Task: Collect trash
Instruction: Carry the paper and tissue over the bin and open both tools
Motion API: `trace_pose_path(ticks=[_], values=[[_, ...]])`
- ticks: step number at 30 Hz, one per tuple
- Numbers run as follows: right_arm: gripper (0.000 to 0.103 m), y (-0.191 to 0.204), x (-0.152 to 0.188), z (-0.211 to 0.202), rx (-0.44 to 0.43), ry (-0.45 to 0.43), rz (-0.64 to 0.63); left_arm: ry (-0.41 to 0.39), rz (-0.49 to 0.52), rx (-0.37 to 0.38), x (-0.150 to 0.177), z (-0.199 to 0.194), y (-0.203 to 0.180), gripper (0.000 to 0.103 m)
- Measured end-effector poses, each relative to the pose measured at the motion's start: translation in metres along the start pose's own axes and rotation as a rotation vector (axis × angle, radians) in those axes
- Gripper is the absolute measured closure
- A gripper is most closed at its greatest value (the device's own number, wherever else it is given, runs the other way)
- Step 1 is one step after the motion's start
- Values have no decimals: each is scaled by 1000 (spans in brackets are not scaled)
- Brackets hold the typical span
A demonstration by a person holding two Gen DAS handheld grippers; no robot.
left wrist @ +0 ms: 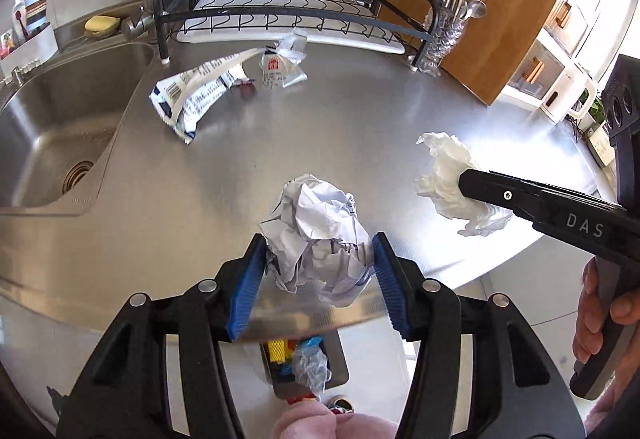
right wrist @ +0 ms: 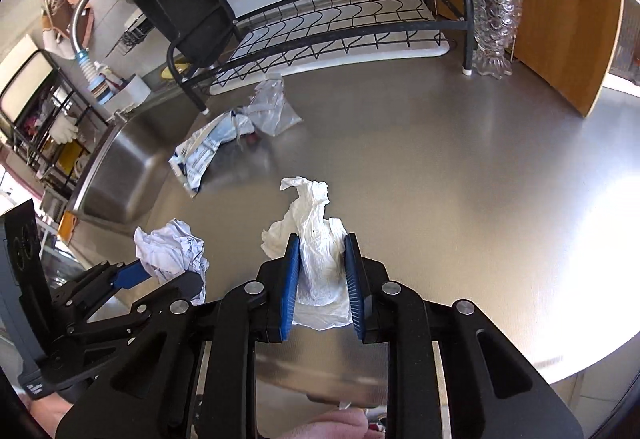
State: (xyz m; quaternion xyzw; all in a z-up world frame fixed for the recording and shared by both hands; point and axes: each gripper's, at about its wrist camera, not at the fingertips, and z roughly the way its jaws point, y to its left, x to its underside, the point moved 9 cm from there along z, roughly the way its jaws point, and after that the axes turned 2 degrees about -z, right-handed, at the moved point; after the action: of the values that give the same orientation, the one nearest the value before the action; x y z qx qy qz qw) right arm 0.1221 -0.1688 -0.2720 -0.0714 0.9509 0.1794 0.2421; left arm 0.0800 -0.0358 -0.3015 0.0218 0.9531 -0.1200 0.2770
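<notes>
Over the counter (left wrist: 400, 111) edge, the left gripper (left wrist: 318, 271) clamps a paper ball (left wrist: 316, 235) and the right gripper (right wrist: 322, 279) pinches a tissue (right wrist: 316, 239), both apparently bound for the bin (left wrist: 304, 363) below; beyond them, two wrappers (left wrist: 200, 91) await collection.

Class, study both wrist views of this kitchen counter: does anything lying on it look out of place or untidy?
Yes. Two empty wrappers lie loose on the steel counter before the dish rack: a flattened printed packet and a crumpled clear bag. They are litter, not kitchenware. No spill shows.
</notes>
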Motion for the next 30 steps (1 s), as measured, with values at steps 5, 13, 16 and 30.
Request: trace_pose_path(ticks=[5, 13, 16, 30], values=[[80, 1, 51, -22, -10, 27, 2, 34, -5, -4, 53, -12, -9, 51], [80, 5, 129, -18, -18, 110, 19, 111, -37, -14, 131, -6, -5, 51], [80, 5, 154, -7, -16, 147, 25, 151, -51, -22, 156, 6, 0, 51], [80, -21, 251, 91, 52, 308, 40, 272, -135, -20, 240, 103, 35, 51]])
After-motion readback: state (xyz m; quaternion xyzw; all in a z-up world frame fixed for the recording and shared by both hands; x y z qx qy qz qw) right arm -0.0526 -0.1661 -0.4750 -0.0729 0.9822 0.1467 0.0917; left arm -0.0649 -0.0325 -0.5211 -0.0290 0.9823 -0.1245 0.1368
